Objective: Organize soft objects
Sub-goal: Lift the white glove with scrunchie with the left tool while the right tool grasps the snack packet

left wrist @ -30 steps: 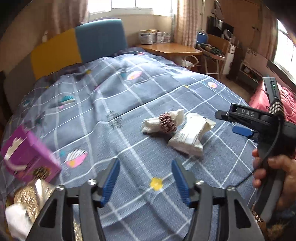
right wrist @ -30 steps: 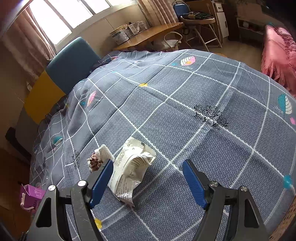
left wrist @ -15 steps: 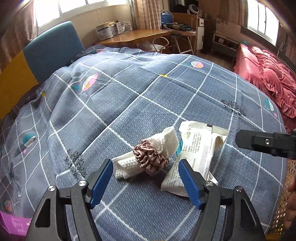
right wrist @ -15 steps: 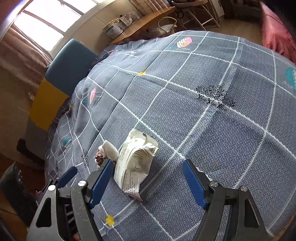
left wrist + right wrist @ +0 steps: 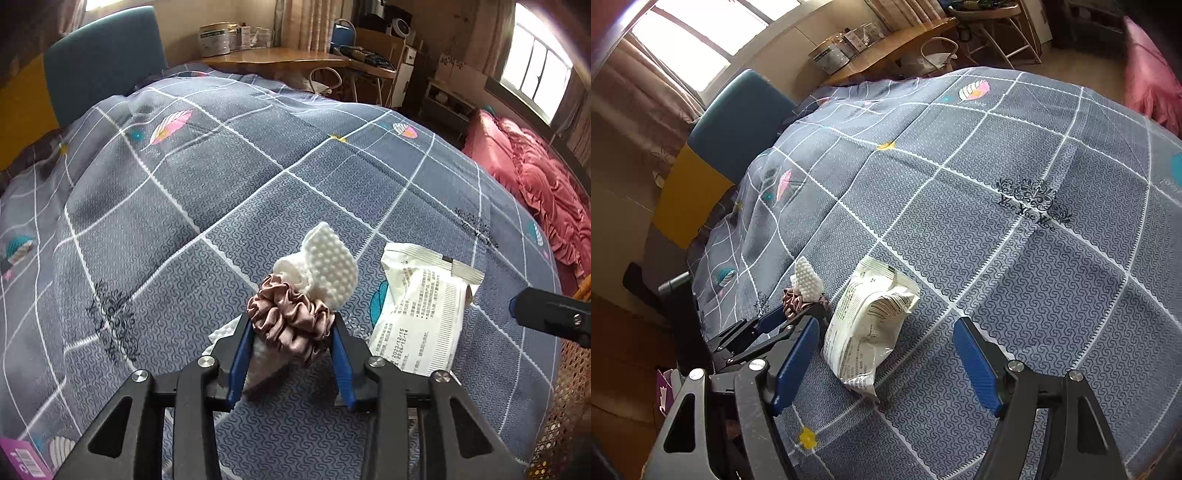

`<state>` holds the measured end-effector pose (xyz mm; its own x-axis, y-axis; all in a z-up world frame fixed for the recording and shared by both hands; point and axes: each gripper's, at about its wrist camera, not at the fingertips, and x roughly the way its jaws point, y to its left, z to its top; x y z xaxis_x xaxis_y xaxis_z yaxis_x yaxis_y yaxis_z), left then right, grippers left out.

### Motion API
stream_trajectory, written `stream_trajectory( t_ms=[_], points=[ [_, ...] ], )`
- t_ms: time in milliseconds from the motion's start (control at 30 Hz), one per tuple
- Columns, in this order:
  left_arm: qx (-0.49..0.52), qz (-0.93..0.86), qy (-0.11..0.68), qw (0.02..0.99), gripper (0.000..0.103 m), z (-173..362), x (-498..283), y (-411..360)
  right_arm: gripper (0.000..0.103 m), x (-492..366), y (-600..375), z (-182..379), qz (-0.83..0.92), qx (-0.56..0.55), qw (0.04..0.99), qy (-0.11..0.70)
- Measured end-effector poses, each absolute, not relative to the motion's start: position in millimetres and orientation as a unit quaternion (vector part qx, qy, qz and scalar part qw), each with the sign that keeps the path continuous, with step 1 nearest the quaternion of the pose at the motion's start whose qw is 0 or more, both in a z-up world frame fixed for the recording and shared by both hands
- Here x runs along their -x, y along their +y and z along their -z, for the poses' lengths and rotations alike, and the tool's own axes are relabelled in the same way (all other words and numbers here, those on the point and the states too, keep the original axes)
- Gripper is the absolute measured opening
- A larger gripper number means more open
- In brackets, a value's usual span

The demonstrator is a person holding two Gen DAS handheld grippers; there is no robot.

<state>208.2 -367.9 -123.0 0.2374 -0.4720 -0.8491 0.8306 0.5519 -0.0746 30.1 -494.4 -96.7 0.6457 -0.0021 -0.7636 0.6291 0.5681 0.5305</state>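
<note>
Two soft items sit low in the centre of the left wrist view, on a grey-blue quilted bedspread (image 5: pixel 229 206) crossed by white grid lines. One is a rolled white dimpled cloth (image 5: pixel 325 266) ringed by a dusty-pink satin scrunchie (image 5: pixel 291 321). The left gripper (image 5: pixel 291 347) reaches up from the bottom edge, and its jaws have just been closing: the blue pads now stand narrow, one touching each side of the scrunchie, with the cloth roll running between them and rising toward the middle of the frame. Just right of the bundle, apart from it, lies a crinkled white plastic packet with small black print (image 5: pixel 424 306). At the right edge of that view a black tip of the other tool pokes in.

In the right wrist view the right gripper (image 5: pixel 886 358) fills the bottom of the frame, its blue pads spread wide and holding nothing; its jaws have just been closing slightly. The packet (image 5: pixel 866 325) lies between them, nearer the left pad, which overlaps its edge in the picture; whether it touches I cannot tell. Left of the packet the cloth (image 5: pixel 809 280) and scrunchie (image 5: pixel 794 301) show small, with the left gripper (image 5: pixel 790 315) clasped around them.
</note>
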Motion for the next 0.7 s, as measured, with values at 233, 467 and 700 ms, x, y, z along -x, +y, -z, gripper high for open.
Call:
stream_trajectory(
  t_ms=[233,467,700],
  points=[
    [-0.143,0.371,0.473,0.786,0.039,118.8,-200.7,-327.2,0.071,-43.4,-487.5,107.9,0.193,-0.406,0.793,0.411],
    [-0.129,0.325,0.483,0.803,0.039,104.7,-205.1,-306.4,0.074,-74.5,-471.4,117.3,0.189,-0.387,0.781,0.452],
    [-0.134,0.284,0.452,0.835,0.039,53.9,-234.0,-296.5,0.072,-118.1,-462.6,136.6,0.211,-0.354,0.783,0.467]
  ],
)
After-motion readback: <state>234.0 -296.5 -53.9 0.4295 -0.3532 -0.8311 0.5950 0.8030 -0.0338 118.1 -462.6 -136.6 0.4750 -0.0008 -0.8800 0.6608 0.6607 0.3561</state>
